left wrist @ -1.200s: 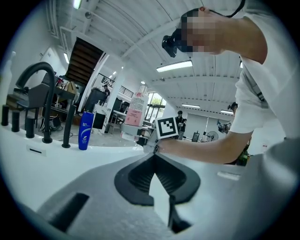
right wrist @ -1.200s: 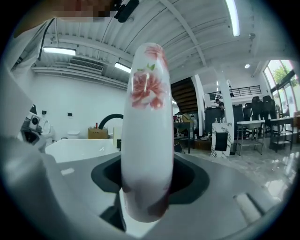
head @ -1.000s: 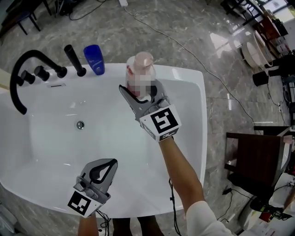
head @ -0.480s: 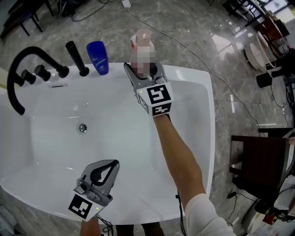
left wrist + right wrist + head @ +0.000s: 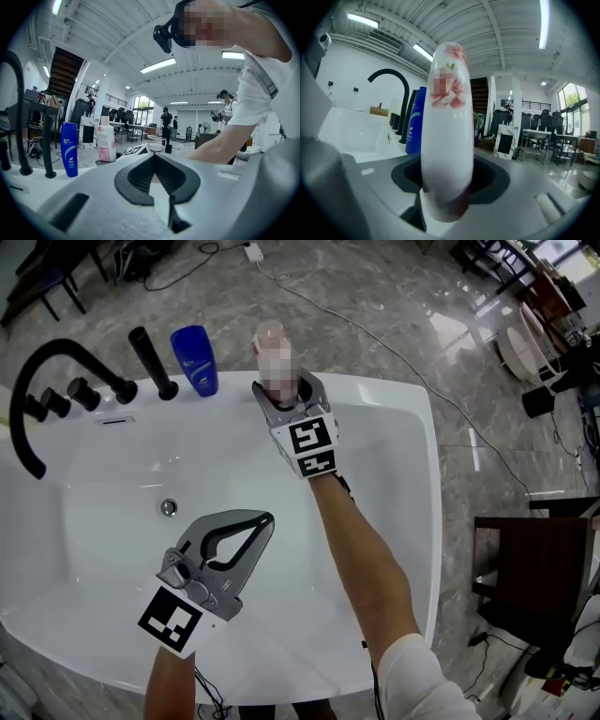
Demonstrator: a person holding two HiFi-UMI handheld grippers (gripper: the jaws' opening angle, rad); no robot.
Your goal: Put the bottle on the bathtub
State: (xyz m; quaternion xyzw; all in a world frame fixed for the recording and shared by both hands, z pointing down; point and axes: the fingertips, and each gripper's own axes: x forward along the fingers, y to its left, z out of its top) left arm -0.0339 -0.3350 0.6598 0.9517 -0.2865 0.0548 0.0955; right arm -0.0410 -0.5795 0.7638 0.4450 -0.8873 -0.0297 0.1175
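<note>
A white bottle with a pink flower print and pink cap [image 5: 273, 357] stands upright between the jaws of my right gripper [image 5: 283, 395], which is shut on its lower body. It sits at the far rim of the white bathtub [image 5: 419, 521]; whether its base touches the rim is hidden. In the right gripper view the bottle [image 5: 446, 122] fills the middle, pinched by the right gripper [image 5: 447, 190]. My left gripper [image 5: 266, 519] hovers over the tub's basin, shut and empty. From the left gripper view, with the left gripper [image 5: 154, 155] low in front, the bottle [image 5: 106, 143] shows far off.
A blue bottle [image 5: 194, 359] stands on the far rim left of the pink one, beside a black hand shower [image 5: 153, 362], knobs and a curved black faucet [image 5: 33, 395]. The drain [image 5: 169, 507] lies in the basin. Cables cross the marble floor; a dark chair [image 5: 530, 568] stands right.
My right gripper has carried the bottle away from me and lower, to the tub's far rim near the blue bottle. My left gripper has moved right and forward over the basin and rolled.
</note>
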